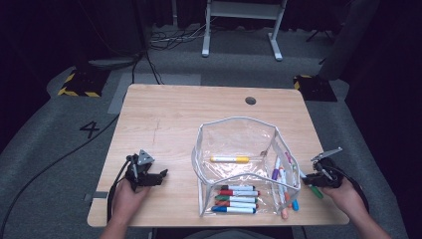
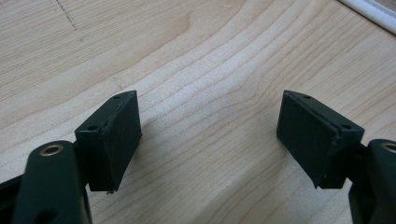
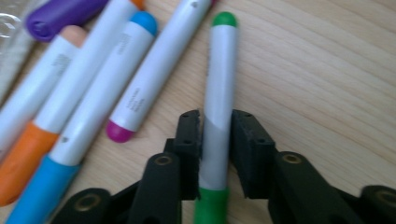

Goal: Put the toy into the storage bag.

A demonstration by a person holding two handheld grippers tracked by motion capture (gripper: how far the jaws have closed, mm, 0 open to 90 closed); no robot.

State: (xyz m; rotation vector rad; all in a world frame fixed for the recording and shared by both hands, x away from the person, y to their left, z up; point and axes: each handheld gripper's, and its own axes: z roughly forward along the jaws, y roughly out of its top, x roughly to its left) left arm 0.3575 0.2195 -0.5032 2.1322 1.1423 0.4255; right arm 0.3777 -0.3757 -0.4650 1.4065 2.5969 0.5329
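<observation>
The right gripper (image 3: 215,135) pinches a green marker (image 3: 217,93) low over the table's (image 1: 164,119) right edge, just beside loose markers (image 3: 93,93) and a clear pouch (image 1: 239,149). The left gripper (image 2: 210,130) rests spread, holding nothing, near the front left. The pale wood top has a grommet hole (image 1: 251,100). Grey carpet (image 1: 45,129) with cables (image 1: 50,164) and a floor "4" (image 1: 89,129) surrounds it; the room is dark.

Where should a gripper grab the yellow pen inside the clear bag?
Probably the white middle of the yellow pen, coming straight down through the clear bag's open top. It lies flat and alone on the bag's floor, so the jaws can straddle its thin barrel crosswise with both long sides free.
</observation>
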